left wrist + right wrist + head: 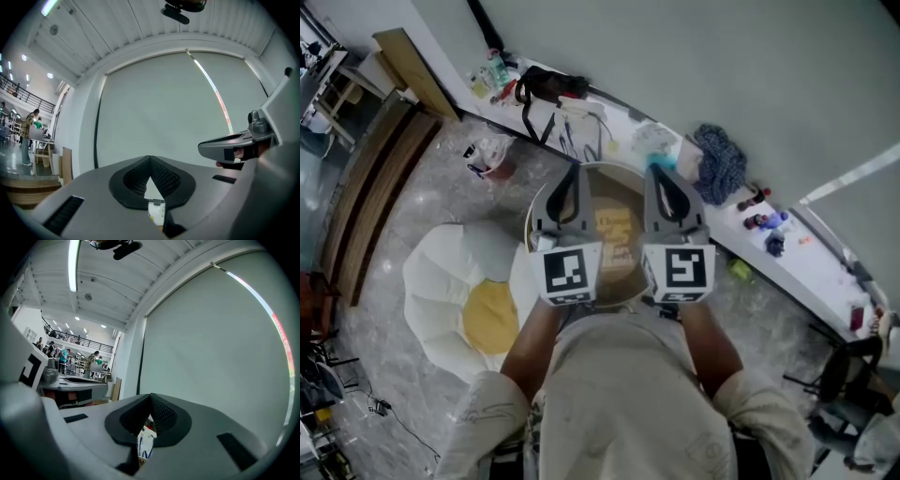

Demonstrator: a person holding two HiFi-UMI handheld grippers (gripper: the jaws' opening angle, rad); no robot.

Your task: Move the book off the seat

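Note:
A yellow-brown book (617, 240) lies flat on a round seat with a pale rim (532, 217), straight in front of me in the head view. My left gripper (575, 169) and right gripper (660, 170) are held side by side above the seat, the book showing between them. Both point forward and away from me. In the left gripper view the left gripper's (150, 159) jaws meet at the tip with nothing between them. The right gripper (151, 396) is shut and empty too. Both gripper views look up at a pale wall and ceiling, so neither shows the book.
A white flower-shaped cushion with a yellow centre (478, 309) lies on the floor to the left. A long white counter (797, 267) runs along the wall behind the seat, carrying a blue cloth (719, 161), a black bag (548, 86) and small bottles. Wooden boards (408, 66) lean at far left.

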